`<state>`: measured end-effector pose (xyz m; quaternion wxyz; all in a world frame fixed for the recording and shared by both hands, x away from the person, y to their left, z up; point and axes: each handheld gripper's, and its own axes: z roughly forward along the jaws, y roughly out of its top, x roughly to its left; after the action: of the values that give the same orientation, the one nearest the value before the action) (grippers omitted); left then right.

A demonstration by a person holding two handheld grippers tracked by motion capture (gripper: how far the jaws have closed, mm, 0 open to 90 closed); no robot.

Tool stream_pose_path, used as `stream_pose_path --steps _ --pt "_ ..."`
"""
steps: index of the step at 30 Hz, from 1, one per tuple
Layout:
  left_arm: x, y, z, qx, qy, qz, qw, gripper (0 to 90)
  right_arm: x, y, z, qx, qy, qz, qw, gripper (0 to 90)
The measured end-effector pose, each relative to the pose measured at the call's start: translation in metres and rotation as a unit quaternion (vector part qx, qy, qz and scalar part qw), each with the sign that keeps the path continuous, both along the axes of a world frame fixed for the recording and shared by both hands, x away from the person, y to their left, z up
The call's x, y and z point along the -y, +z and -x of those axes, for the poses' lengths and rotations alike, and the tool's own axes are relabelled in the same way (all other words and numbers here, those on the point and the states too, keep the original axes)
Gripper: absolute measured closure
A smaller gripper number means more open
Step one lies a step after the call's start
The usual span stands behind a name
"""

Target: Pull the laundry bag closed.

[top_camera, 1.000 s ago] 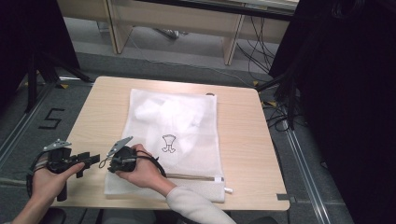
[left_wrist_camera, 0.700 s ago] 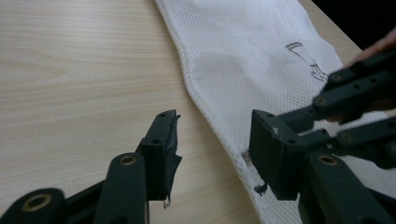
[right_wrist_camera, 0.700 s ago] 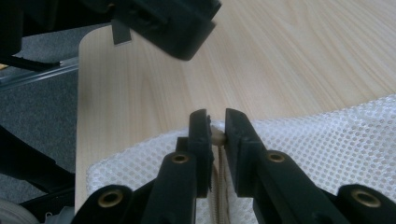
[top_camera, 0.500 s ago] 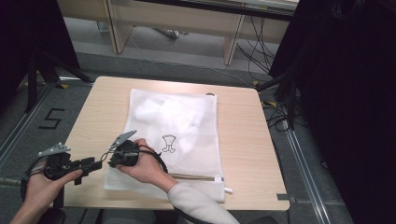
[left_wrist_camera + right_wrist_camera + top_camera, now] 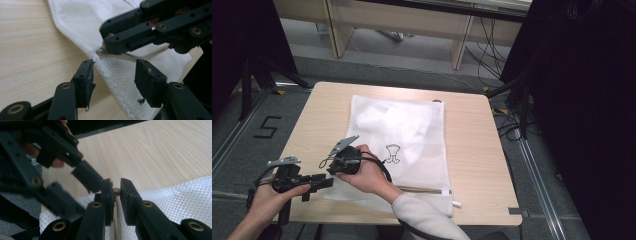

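A white mesh laundry bag (image 5: 402,135) lies flat on the wooden table (image 5: 472,150), with a zipper (image 5: 422,189) along its near edge. My right gripper (image 5: 333,169), reaching across to the bag's near left corner, is shut on the brass zipper pull (image 5: 116,190); its jaws (image 5: 115,185) pinch it. My left gripper (image 5: 324,181) comes in from the left. Its jaws have just been opening, and they stand apart (image 5: 113,68) astride the bag's corner edge (image 5: 110,72) without pressing on it. The right gripper's jaws (image 5: 106,46) are just beyond.
A small black print (image 5: 392,152) marks the bag's middle. The table's near edge (image 5: 362,220) is close under both hands. Grey floor with a taped "5" (image 5: 267,127) lies left; cables and black drapes (image 5: 582,100) are on the right.
My left gripper has shifted a little toward the near edge and rightward, closer to the bag's corner. The right hand has stayed at the corner, still on the pull.
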<state>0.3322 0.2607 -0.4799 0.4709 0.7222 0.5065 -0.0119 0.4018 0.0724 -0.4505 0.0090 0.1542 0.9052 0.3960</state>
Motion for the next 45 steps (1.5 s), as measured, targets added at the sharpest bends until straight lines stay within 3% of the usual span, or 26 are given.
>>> stream_pose_path --steps 8,15,16,18,19,22,23,25,27,32,33,38,45 --pt "0.006 -0.008 -0.003 -0.034 -0.007 -0.007 0.9994 49.7 -0.001 0.004 0.002 0.006 0.007 -0.004 1.0000 82.1" --pt "0.004 -0.014 -0.006 -0.061 -0.011 0.011 0.9980 53.6 0.000 0.006 0.002 0.003 0.003 -0.006 1.0000 82.1" --pt "0.005 -0.014 -0.006 -0.063 -0.012 0.013 0.9978 57.8 0.000 0.006 0.003 0.004 0.004 -0.006 1.0000 82.2" --pt "0.006 -0.015 -0.007 -0.061 -0.004 0.018 0.9980 59.9 0.000 0.006 0.003 0.006 0.006 -0.007 0.9999 82.1" --pt "0.005 -0.015 -0.007 -0.066 -0.015 0.021 0.9975 62.6 0.001 0.006 0.004 0.006 0.007 -0.005 0.9999 82.2" --pt "0.003 -0.014 -0.008 -0.066 -0.013 0.023 0.9974 75.7 0.004 0.005 0.006 0.004 0.012 -0.001 0.9999 82.1" --pt "0.004 -0.014 -0.008 -0.065 -0.004 0.022 0.9976 75.7 0.004 0.005 0.006 0.004 0.012 -0.001 0.9999 82.1" --pt "0.002 -0.014 -0.009 -0.075 -0.016 0.025 0.9967 81.0 0.007 0.003 0.008 -0.004 0.011 0.003 0.9999 82.1" --pt "0.004 -0.013 -0.008 -0.073 -0.014 0.022 0.9970 83.5 0.009 0.002 0.009 -0.001 0.015 0.008 0.9999 82.1" --pt "0.007 -0.010 -0.007 -0.067 -0.003 0.017 0.9976 85.7 0.019 -0.001 0.010 -0.010 0.011 0.018 0.9997 82.2" --pt "0.006 -0.010 -0.008 -0.073 -0.013 0.017 0.9971 85.7 0.019 -0.001 0.010 -0.010 0.011 0.018 0.9997 82.2" --pt "0.006 -0.010 -0.007 -0.071 -0.002 0.019 0.9973 85.9 0.022 -0.006 0.011 -0.012 0.015 0.026 0.9995 82.3" --pt "0.005 -0.010 -0.007 -0.077 -0.011 0.024 0.9967 86.1 0.025 -0.010 0.013 -0.020 0.013 0.037 0.9990 82.5"
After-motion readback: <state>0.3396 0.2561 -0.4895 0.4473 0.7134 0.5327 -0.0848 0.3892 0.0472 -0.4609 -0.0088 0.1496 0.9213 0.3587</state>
